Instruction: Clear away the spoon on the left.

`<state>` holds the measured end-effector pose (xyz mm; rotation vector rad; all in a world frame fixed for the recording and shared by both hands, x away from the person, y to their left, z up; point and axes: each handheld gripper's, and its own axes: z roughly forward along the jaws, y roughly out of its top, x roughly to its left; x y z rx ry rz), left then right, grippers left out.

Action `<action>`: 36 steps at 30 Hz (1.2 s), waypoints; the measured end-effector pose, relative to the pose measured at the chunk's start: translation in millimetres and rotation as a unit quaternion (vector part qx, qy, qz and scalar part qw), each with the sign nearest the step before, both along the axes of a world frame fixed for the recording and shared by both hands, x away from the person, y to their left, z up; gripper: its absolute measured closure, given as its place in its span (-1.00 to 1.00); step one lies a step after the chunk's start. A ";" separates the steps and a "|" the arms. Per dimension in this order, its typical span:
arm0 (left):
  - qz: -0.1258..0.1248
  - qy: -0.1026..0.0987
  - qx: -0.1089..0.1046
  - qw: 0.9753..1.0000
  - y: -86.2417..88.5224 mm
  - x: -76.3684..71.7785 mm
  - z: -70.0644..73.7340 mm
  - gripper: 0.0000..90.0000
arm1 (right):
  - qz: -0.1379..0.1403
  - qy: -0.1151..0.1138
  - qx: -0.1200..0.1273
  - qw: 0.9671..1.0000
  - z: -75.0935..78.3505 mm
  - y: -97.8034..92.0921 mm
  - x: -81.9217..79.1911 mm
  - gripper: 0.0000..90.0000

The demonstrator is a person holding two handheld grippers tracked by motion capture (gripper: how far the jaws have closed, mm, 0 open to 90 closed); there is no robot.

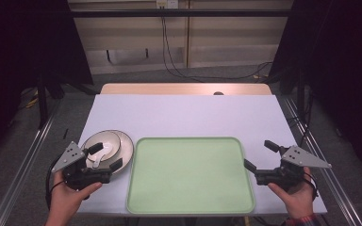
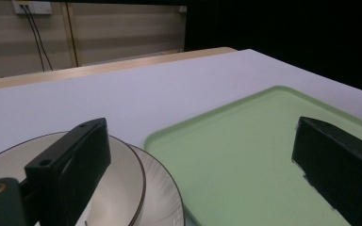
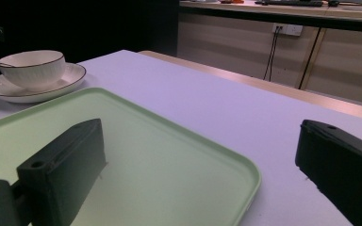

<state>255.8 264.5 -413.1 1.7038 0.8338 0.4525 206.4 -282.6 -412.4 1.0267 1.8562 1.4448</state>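
White tabletop (image 1: pixel 184 115) is filling the middle of the high view, ringed by dark curtains and grey floor. Sitting on its near half is a pale green tray (image 1: pixel 191 175), lying bare. Just beside the tray's left edge, a saucer (image 1: pixel 122 146) is carrying a white bowl (image 1: pixel 102 143) with a spoon (image 1: pixel 102 155) resting in it. Both hands are holding their tools low at the near edge: the left gripper (image 1: pixel 106 157) is hovering over the bowl with jaws spread wide, the right gripper (image 1: pixel 260 155) is waiting off the tray's right edge, jaws likewise spread. Judging by this, the dish set is heading for the tray; gripping the saucer's rim squarely and lifting level should be keeping bowl and spoon from sliding.
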 end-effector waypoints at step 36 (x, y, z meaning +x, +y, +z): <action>0.078 0.030 0.061 0.995 32.3 -21.3 -11.4 -0.43 | 0.019 0.000 -0.011 1.000 -6.9 12.6 20.2 -0.95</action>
